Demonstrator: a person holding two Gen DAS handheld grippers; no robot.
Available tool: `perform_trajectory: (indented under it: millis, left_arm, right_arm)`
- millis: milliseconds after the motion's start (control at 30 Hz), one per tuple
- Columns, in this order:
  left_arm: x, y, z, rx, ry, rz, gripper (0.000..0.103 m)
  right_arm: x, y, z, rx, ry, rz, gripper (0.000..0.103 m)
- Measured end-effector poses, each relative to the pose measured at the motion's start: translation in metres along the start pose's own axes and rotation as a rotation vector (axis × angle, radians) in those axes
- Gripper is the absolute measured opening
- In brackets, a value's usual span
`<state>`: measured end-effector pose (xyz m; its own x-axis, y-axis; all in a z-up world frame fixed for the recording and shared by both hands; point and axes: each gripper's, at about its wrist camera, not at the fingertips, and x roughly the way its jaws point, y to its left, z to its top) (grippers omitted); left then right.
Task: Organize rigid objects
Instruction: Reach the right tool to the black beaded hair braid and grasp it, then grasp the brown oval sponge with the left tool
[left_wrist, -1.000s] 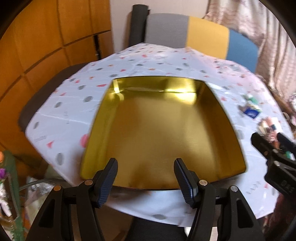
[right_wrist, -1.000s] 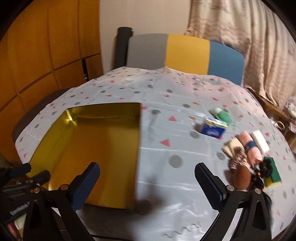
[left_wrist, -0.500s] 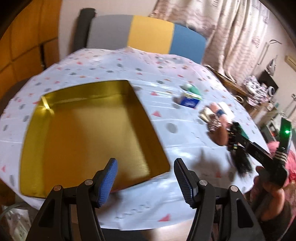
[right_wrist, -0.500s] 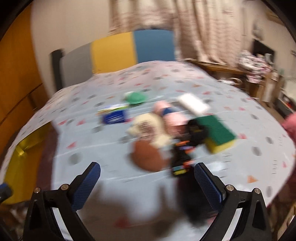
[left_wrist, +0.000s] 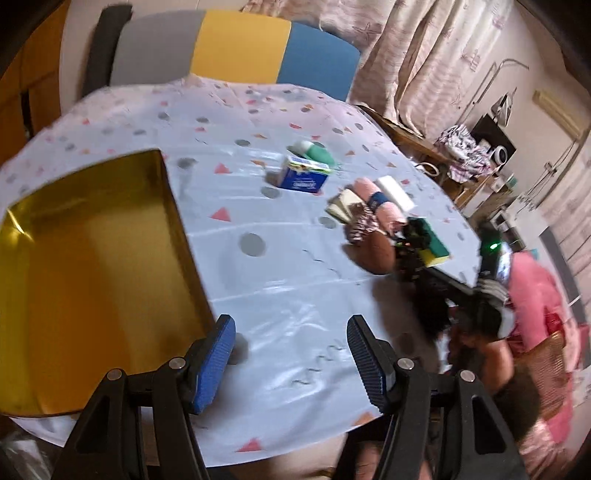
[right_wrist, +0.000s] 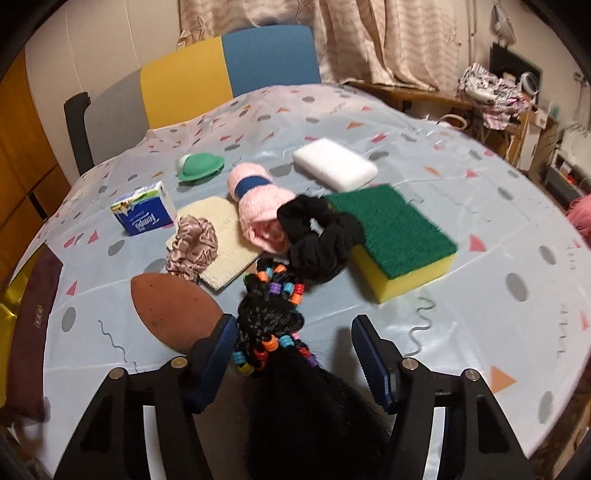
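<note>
A gold tin box (left_wrist: 74, 266) lies open on the table's left. My left gripper (left_wrist: 291, 354) is open and empty, just right of the tin's near corner. My right gripper (right_wrist: 295, 354) is open, low over a black hairpiece with coloured beads (right_wrist: 275, 317) that lies between its fingers. Beyond it lie a brown oval object (right_wrist: 173, 314), a green-and-yellow sponge (right_wrist: 391, 236), a white block (right_wrist: 334, 164), a blue tissue pack (right_wrist: 144, 214), a green hat-shaped object (right_wrist: 199, 166), a rolled pink towel (right_wrist: 258, 206), a black scrunchie (right_wrist: 317, 236) and a beige scrunchie (right_wrist: 192, 247) on a cream cloth (right_wrist: 225, 236).
The table wears a pale cloth with coloured shapes (left_wrist: 280, 280). A grey, yellow and blue chair back (right_wrist: 207, 77) stands behind it. A brown flat case (right_wrist: 35, 314) lies at the left edge in the right wrist view. Cluttered furniture stands at the right.
Both grippers swung right, away from the tin. The right gripper moved in close over the beaded hairpiece. The left now looks across the table at the pile of objects.
</note>
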<state>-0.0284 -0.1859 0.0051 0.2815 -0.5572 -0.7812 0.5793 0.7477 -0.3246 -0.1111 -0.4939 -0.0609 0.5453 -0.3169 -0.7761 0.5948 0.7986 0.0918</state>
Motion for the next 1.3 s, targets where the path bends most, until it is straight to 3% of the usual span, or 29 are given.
perform_trajectory:
  millis: [133,200,433,600,733,867,933,1067,1167,1233,1300]
  left_arm:
    - [0.008,-0.011,0.004,0.018,0.019,-0.003,0.064]
    - [0.014,-0.017,0.006,0.026,0.029,-0.024,0.064]
    - [0.043,-0.037,0.019,0.033,0.052,-0.073,0.066]
    - [0.070,-0.062,0.032,0.085,0.042,-0.081,0.081]
    - [0.100,-0.086,0.040,0.128,0.056,-0.100,0.084]
    - [0.129,-0.103,0.049,0.160,0.044,-0.088,0.091]
    - [0.140,-0.112,0.052,0.191,0.033,-0.072,0.101]
    - [0.158,-0.128,0.060,0.262,0.025,-0.028,0.103]
    - [0.171,-0.134,0.065,0.284,0.037,-0.008,0.099]
    - [0.182,-0.132,0.066,0.274,0.072,-0.017,0.083]
    - [0.191,-0.128,0.065,0.241,0.111,-0.035,0.051]
  right_arm:
    - [0.009,0.001,-0.006,0.002,0.018,0.067,0.041]
    - [0.005,0.004,-0.010,-0.020,0.007,0.072,0.037]
    - [-0.011,-0.007,-0.025,0.026,0.030,0.139,0.035]
    - [-0.022,-0.012,-0.036,0.026,0.038,0.162,0.035]
    - [-0.026,-0.015,-0.043,0.038,0.036,0.178,0.035]
    - [-0.028,-0.019,-0.046,0.061,0.035,0.193,0.035]
    - [-0.029,-0.020,-0.048,0.070,0.034,0.201,0.035]
    - [-0.029,-0.023,-0.049,0.083,0.032,0.211,0.035]
    - [-0.028,-0.022,-0.050,0.082,0.030,0.213,0.036]
    - [-0.028,-0.024,-0.051,0.084,0.029,0.215,0.036]
    - [-0.028,-0.024,-0.051,0.085,0.027,0.218,0.036]
